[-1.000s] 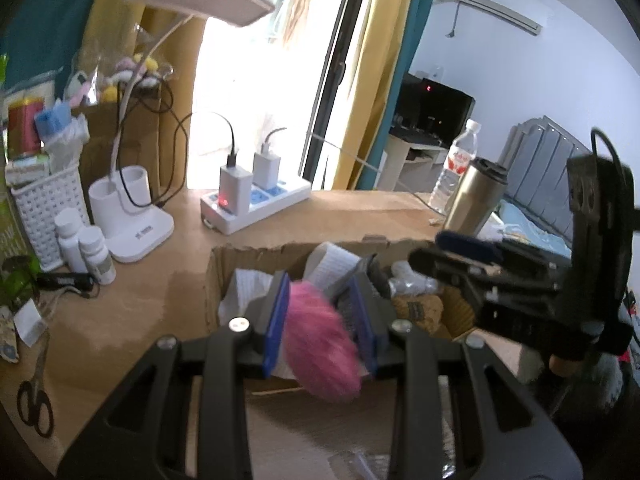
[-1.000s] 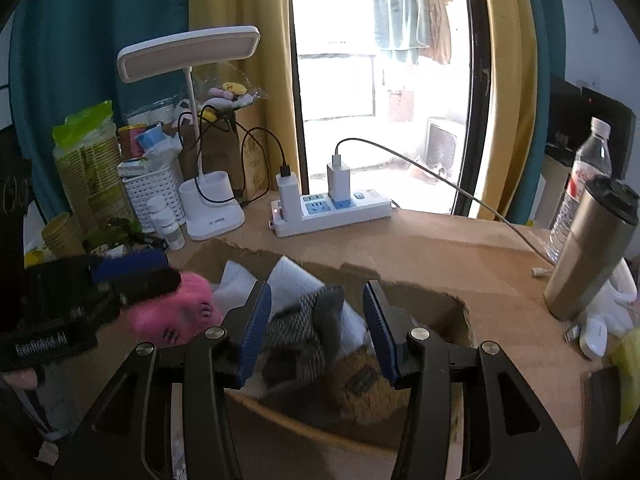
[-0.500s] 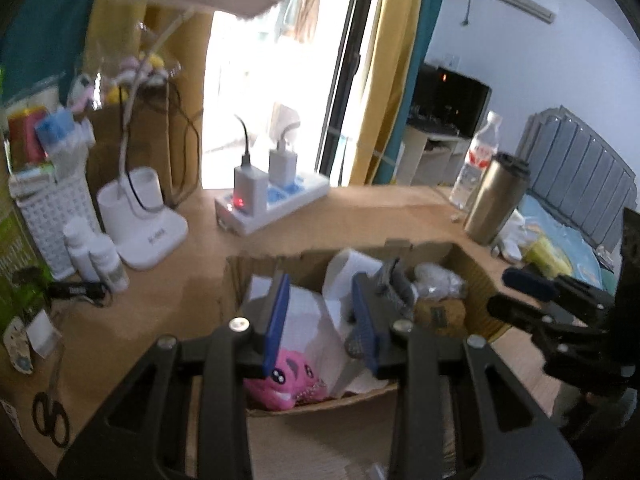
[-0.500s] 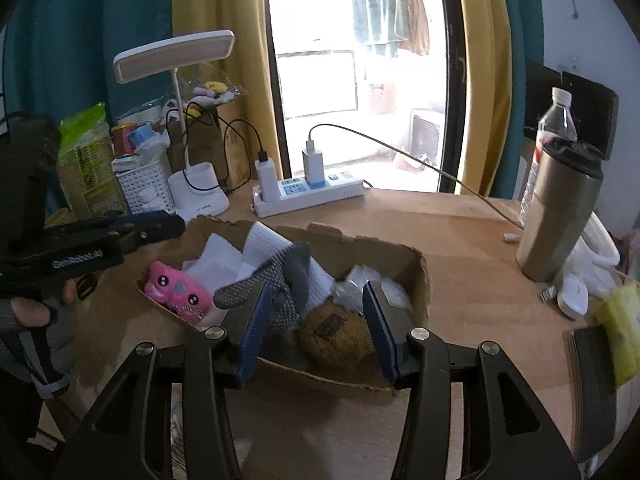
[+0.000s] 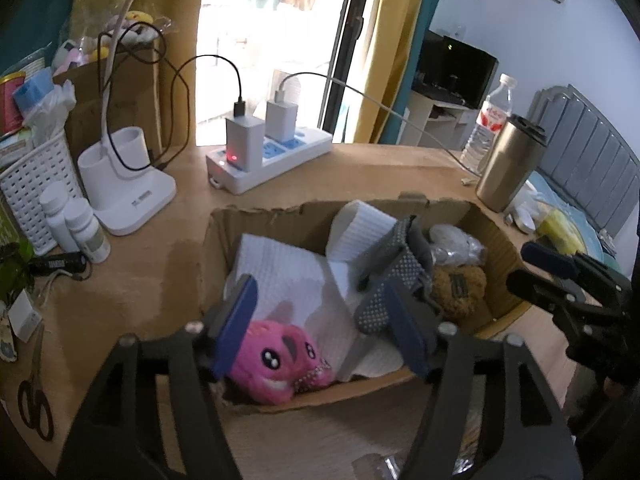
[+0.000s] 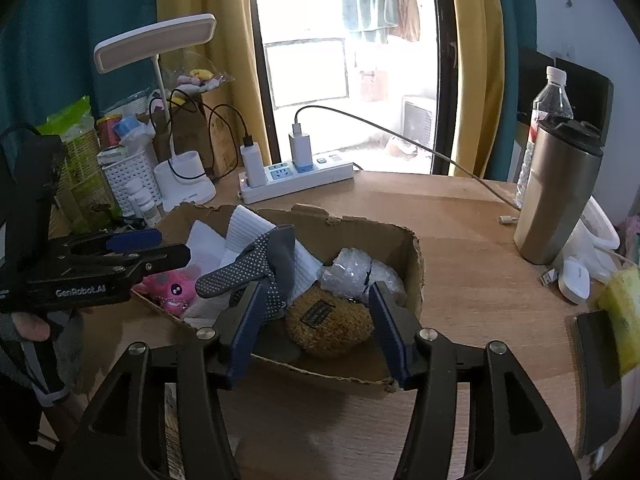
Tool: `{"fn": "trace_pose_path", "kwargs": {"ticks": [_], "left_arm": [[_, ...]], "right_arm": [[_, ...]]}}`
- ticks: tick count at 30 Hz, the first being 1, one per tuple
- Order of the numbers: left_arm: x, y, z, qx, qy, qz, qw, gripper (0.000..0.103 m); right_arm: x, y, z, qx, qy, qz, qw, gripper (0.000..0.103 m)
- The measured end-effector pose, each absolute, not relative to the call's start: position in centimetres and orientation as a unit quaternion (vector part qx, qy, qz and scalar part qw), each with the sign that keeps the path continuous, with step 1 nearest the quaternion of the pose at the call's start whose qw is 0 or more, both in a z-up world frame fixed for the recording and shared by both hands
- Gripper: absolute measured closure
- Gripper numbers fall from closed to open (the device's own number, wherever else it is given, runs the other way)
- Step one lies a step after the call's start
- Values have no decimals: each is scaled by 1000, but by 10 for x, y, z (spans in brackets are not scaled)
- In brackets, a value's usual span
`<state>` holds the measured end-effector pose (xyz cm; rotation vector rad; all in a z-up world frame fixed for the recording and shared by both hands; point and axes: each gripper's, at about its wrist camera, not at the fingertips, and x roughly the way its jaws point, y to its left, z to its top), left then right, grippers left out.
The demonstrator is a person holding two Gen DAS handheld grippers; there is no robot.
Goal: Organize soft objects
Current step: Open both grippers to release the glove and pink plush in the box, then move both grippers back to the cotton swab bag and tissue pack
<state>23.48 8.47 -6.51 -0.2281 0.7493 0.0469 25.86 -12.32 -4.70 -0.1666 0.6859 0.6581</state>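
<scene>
Soft toys settled in the cardboard box (image 5: 256, 406)

Both sets of jaws are opening, gripping nothing: the left gripper (image 5: 320, 324) above the pink plush (image 5: 276, 364) at the box's near-left corner, the right gripper (image 6: 314, 330) framing the brown plush (image 6: 330, 320); farther in lies a dotted glove (image 6: 244, 272).

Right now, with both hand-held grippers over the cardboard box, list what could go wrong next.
1. The left hand-held gripper is opening above the pink plush, which lies against the low torn front wall of the cardboard box; a nudge might tip it out.
2. The right hand-held gripper, also opening, sits beside the dotted grey sock and could snag it.
</scene>
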Motion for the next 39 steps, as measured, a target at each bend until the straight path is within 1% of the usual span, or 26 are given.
{"fn": "trace_pose_path", "kwargs": {"ticks": [14,18,28,29,31,39], "left_arm": [[209,75,-53,-104,351,10,931,32],[200,68,-49,-98,348,4,932,32],[174,52,-40,-94,338,-11,936,31],[172,51,-40,-95,338,-12,936,31],[166,48,-38,-95,337,-14,937,31],[146,33,-35,-92,332,-26,938,31]], "right_arm": [[239,-123,-39,-85,320,313,890,45],[230,-126,-36,-86,316,311,892,38],[203,-133,-26,-89,305,307,897,36],[200,-134,-25,-89,304,307,898,36],[195,-137,-24,-90,301,304,899,32],[176,-148,-23,-90,300,298,902,30]]}}
